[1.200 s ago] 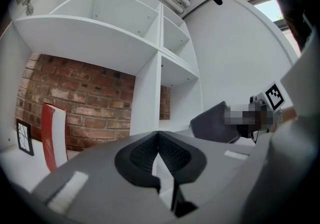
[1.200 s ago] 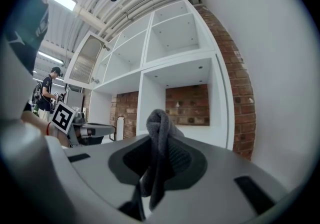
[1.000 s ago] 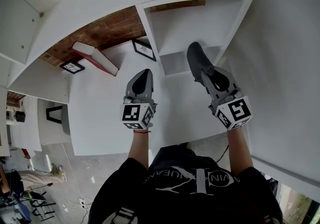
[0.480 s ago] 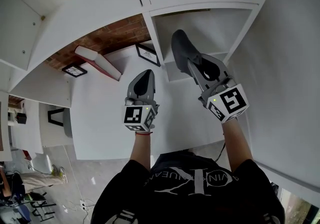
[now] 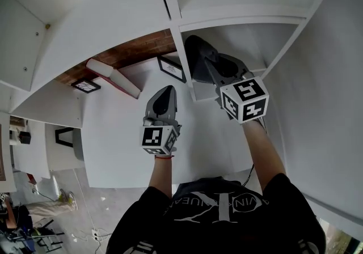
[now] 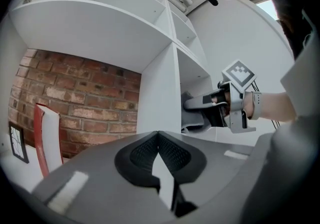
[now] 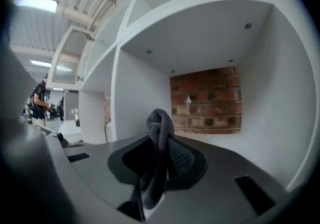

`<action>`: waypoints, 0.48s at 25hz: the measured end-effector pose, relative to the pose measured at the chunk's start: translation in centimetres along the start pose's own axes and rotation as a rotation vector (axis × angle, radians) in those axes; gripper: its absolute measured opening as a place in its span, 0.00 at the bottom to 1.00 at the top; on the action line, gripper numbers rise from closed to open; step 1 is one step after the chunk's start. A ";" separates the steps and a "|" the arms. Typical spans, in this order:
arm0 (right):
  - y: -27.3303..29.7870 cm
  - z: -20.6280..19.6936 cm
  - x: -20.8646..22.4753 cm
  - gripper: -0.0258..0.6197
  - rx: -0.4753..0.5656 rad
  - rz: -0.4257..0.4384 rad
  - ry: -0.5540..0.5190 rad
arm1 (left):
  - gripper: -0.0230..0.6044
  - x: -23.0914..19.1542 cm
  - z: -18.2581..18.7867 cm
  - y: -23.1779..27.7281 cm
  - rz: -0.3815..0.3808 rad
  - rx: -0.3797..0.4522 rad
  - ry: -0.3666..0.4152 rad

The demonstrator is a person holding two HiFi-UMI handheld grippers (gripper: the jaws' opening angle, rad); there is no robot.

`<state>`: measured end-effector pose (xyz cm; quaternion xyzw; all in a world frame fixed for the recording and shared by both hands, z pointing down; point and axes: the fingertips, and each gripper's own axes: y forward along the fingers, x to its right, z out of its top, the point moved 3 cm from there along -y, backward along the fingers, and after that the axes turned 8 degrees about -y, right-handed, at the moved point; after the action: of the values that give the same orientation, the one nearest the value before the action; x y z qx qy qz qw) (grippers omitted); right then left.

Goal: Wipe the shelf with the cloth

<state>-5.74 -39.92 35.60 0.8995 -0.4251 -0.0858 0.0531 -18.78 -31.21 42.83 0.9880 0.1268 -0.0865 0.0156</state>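
Brickwork (image 5: pixel 130 49) backs the left compartment of the white shelf (image 5: pixel 125 128). At that compartment's far left edge stands a small black-framed picture (image 5: pixel 86 85). Just right of it, a red-covered book (image 5: pixel 113 76) with white pages stands near the back, tipped a little to one side. A second black-framed picture (image 5: pixel 171 68) sits in the back right corner of the same compartment, close against the upright divider (image 5: pixel 182 63).

In front of these things, over the middle of the left compartment's board, the left gripper (image 5: pixel 164 90) points level toward the back. Its two jaws are closed tip to tip and have nothing between them. It is clear of the book and of both pictures.

Right of the divider, in the next compartment, a dark grey cloth (image 5: pixel 194 53) is bunched close beside the divider's face, toward the left edge of that compartment's board. Whether it presses on the board or on the divider cannot be made out. The right gripper (image 5: pixel 209 64) reaches into this compartment, tipped slightly downward. Its jaws are clamped on the cloth, and a rounded fold stands up past the fingertips while the rest trails back between the pads. The person's right forearm (image 5: pixel 261 151) stretches out behind it from the front edge of the shelf.
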 end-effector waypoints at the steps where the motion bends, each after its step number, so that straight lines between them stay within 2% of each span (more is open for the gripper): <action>1: 0.3 -0.9 0.6 0.12 -0.058 -0.039 -0.028 | 0.06 -0.1 -0.1 0.1 -0.002 -0.003 -0.002; 4: 0.7 -2.3 1.8 0.12 -0.155 -0.088 -0.110 | 0.06 -0.1 -0.4 0.5 -0.009 -0.011 -0.005; 5: 0.8 -2.6 2.1 0.16 -0.171 -0.090 -0.129 | 0.06 -0.1 -0.5 0.6 -0.012 -0.012 -0.006; 7: 0.8 -2.8 2.7 0.39 -0.184 -0.100 -0.148 | 0.06 0.0 -0.5 0.9 -0.018 -0.013 -0.007; 9: 0.2 -2.4 3.5 0.46 -0.156 -0.132 -0.140 | 0.06 0.1 -0.5 1.0 -0.022 -0.014 -0.006; 12: -1.2 -0.7 4.2 0.47 -0.066 -0.183 -0.161 | 0.06 0.0 -0.6 1.1 -0.022 -0.019 -0.004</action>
<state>-2.08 -42.33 35.58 0.9225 -0.3410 -0.1762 0.0404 -18.45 -32.25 43.43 0.9862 0.1384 -0.0872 0.0243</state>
